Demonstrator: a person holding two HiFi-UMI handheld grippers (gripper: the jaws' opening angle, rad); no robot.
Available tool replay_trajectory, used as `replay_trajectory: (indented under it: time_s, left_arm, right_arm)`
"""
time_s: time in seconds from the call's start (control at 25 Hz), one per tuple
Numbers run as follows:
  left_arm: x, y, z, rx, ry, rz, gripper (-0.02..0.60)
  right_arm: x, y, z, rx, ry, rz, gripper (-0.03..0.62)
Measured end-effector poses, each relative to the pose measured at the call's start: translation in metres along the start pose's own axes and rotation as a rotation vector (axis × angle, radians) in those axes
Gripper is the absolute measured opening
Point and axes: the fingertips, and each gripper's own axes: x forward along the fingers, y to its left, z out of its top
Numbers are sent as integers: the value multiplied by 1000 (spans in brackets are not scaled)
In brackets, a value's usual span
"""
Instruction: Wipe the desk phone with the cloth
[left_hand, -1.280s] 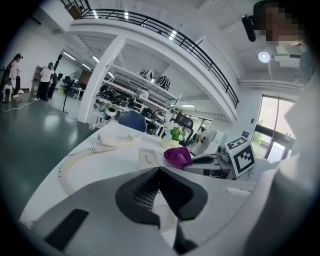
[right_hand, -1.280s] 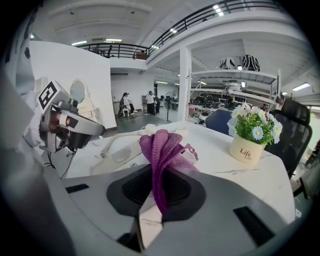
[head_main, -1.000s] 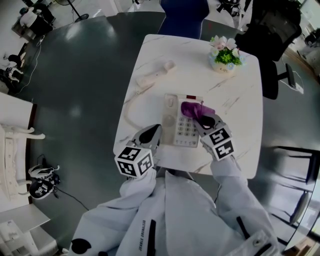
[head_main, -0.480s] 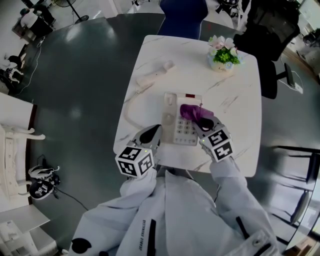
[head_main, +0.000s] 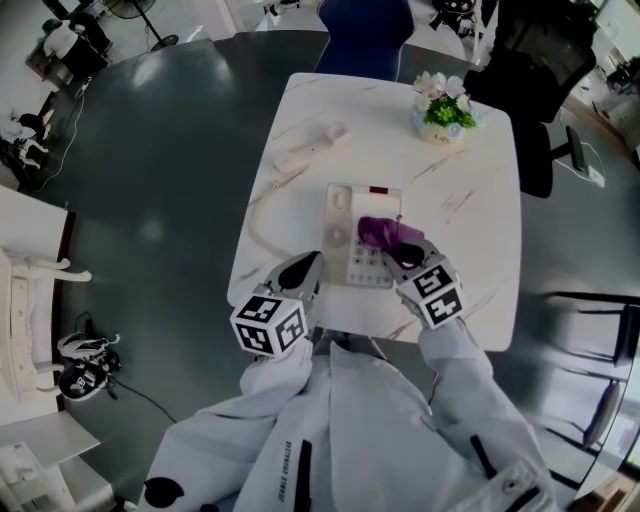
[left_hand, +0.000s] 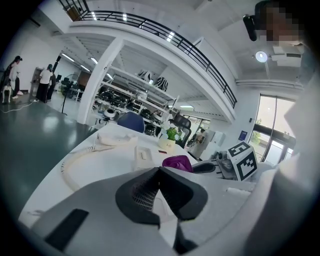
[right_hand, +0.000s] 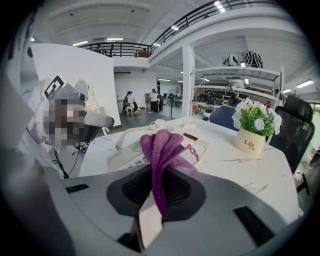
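Between the clenched jaws of the right gripper, a purple knitted cloth bunches forward onto the white desk phone, pinched for rubbing. Beyond, the cream handset lies off-cradle, probably to bare the base. Left gripper idles alongside, jaws pressed together, empty.

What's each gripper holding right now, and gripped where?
The right gripper pinches the purple cloth by a bunched fold; the rest spills forward over the phone. The left gripper is shut and holds nothing.
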Motion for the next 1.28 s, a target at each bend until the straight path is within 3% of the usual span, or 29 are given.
replay_trajectory:
  time_s: [1.28]
  left_arm:
    - [-18, -23, -25, -11, 21, -6, -2]
  right_arm:
    - [-18, 49, -34, -2, 60, 110, 38]
